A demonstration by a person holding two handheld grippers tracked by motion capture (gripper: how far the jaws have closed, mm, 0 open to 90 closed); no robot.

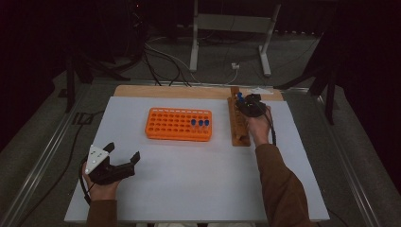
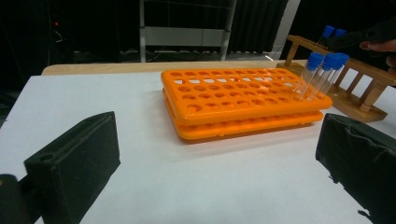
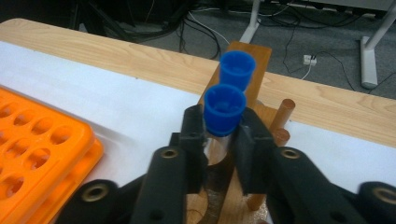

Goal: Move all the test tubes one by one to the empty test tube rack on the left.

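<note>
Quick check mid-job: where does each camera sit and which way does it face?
High view: above the person's side, looking forward and down on the white table; both forearms enter from below.
Left gripper view: low on the left gripper, facing the orange rack.
Right gripper view: on the right gripper, shut on a blue-capped tube.
All share the orange rack.

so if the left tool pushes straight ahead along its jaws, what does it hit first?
Probably the orange rack: it lies dead ahead of the open left tool, with bare white table between them. Depth is uncertain.
</note>
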